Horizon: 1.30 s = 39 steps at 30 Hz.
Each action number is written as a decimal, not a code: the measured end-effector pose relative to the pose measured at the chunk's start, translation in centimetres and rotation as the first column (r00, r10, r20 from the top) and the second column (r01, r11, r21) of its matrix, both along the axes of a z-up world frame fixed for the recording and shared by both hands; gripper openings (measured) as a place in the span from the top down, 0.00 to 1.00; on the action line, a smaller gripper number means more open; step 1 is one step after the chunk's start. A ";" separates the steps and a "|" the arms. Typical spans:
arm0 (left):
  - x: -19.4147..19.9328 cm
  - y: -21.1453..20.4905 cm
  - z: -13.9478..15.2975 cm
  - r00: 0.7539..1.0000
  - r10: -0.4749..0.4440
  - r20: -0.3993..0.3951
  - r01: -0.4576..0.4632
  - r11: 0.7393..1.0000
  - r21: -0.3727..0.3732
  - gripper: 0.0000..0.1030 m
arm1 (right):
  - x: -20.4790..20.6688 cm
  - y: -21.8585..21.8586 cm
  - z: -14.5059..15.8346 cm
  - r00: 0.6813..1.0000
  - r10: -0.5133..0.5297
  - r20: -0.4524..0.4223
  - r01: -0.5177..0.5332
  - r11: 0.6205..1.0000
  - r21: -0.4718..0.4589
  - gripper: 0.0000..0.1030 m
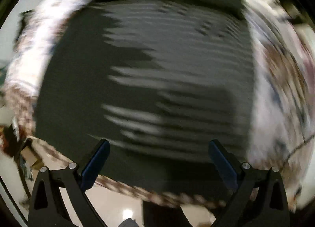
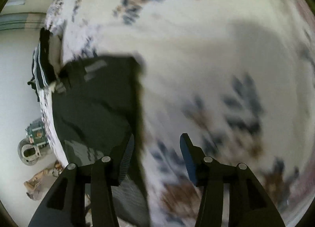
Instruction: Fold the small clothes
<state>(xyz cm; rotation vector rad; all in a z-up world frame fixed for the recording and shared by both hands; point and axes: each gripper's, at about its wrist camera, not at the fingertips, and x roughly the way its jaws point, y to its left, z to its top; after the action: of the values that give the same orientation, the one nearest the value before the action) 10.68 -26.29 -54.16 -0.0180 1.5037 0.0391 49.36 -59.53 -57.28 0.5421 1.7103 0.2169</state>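
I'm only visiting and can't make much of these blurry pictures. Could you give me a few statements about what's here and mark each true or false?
1. The dark garment lies on a white floral-patterned cover. True.
2. The left gripper has its jaws clamped on the garment. False: the jaws stand wide apart, with nothing between them.
3. The right gripper is open. True.
4. The dark garment is bright red. False: it is dark grey to black, with blurred pale stripes.
5. In the right wrist view, the garment lies left of the gripper. True.
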 end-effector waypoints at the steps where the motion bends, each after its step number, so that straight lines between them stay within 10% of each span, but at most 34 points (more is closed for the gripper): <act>1: -0.8 -2.2 -0.7 0.999 -0.039 -0.021 0.039 0.999 -0.022 0.01 | -1.0 -0.2 0.0 1.000 0.002 -0.011 -0.002 1.000 -0.005 0.51; 6: -2.1 -10.2 -4.8 0.977 -0.204 -0.060 0.203 0.979 -0.025 0.03 | -5.0 -1.9 -1.9 0.998 -0.003 -0.058 0.005 0.999 0.039 0.51; 11: -1.5 -11.0 -6.6 0.983 -0.184 -0.029 0.184 0.983 0.017 0.94 | -2.3 -1.1 -3.0 0.998 -0.063 0.015 0.059 0.981 0.186 0.51; 20: -1.4 -5.5 -1.4 0.998 -0.051 0.046 0.056 0.991 -0.118 0.96 | 7.5 5.3 -8.9 0.990 -0.144 0.008 0.136 0.950 0.282 0.43; 21: -1.4 -5.1 -0.6 0.998 -0.036 0.050 0.042 0.991 -0.126 0.96 | 7.8 6.3 -9.0 0.991 -0.133 0.015 0.125 0.960 0.250 0.54; 22: -1.2 -4.2 0.2 0.998 -0.014 0.054 0.021 0.991 -0.131 0.96 | 8.1 7.3 -8.6 0.992 -0.120 0.043 0.108 0.970 0.217 0.89; 23: -1.0 -3.4 1.0 0.998 0.006 0.062 0.002 0.991 -0.135 0.96 | 8.3 8.0 -8.1 0.994 -0.098 0.052 0.087 0.979 0.187 0.91; 31: -0.1 7.9 7.7 0.961 0.235 0.149 -0.200 0.956 -0.214 0.96 | 10.6 15.3 3.7 0.980 0.069 0.184 -0.075 0.997 0.024 0.93; 39: -1.6 20.3 9.2 0.904 0.396 0.164 -0.336 0.892 -0.300 0.97 | 12.7 32.8 13.7 0.937 0.253 0.242 -0.231 0.966 -0.117 0.93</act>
<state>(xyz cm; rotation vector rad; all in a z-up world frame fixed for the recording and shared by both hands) 9.12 -5.96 -44.93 -0.5125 1.2542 0.1369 62.08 -26.70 -43.62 0.2251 1.5227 0.3714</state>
